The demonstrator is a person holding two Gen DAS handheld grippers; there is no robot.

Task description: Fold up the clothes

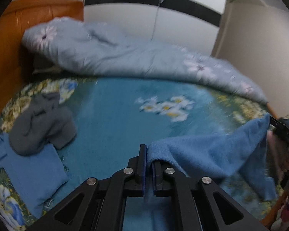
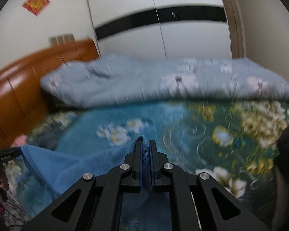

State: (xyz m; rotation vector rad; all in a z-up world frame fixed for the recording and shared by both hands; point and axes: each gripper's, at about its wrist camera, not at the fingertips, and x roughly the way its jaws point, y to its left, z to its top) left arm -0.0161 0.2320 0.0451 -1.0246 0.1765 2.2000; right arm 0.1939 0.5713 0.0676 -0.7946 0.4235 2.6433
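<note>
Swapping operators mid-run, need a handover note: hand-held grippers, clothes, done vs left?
Left hand-held gripper: shut on one edge of the blue fleece cloth.
Right hand-held gripper: shut on another edge of it; the cloth hangs between the two above the floral bedspread.
Grey garment: crumpled, lying partly on a flat blue piece at the bed's left side.
Done: the flat blue piece looks folded, though I can't be sure.
Left: lay the fleece down and fold it, then the grey garment.
</note>
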